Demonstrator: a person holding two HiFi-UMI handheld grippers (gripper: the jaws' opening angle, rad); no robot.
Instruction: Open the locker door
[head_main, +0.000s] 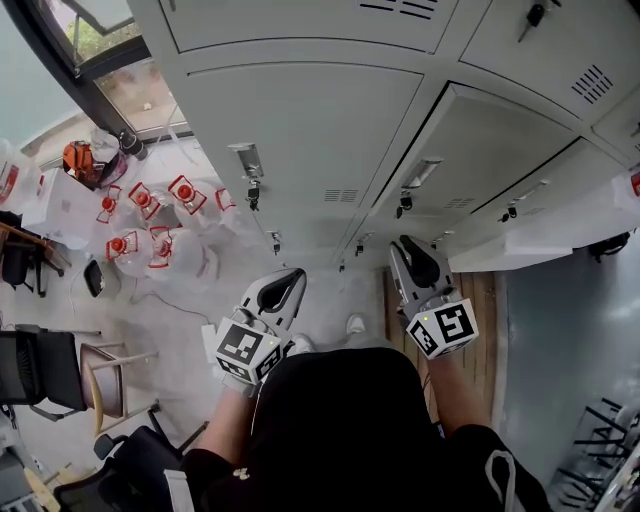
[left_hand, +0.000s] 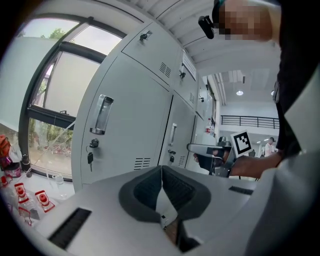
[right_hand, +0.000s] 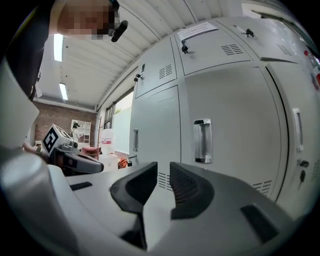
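A bank of pale grey sheet-metal lockers (head_main: 300, 120) fills the wall ahead, smooth and matt, each panel cut with small louvre slots. The grey locker door with a recessed chrome strip handle (right_hand: 230, 125) stands straight ahead of the right gripper (right_hand: 163, 172) and sits closed in its frame. That gripper's dark ribbed pads stand a narrow gap apart with nothing between them. The left gripper (left_hand: 161, 169) has its pads pressed together at the tips, empty, and points at the neighbouring door, where a small key (left_hand: 90, 159) hangs from the lock.

To the left a dark-framed window (left_hand: 55, 100) meets a pale floor (head_main: 180, 310) strewn with clear plastic bottles with red labels (head_main: 150, 215); brown wooden boards (head_main: 490, 300) lie under the right gripper.

A pale slab (head_main: 550, 235) juts out at the right; whether it is an open door cannot be made out. The person's black top hides the floor below the grippers.
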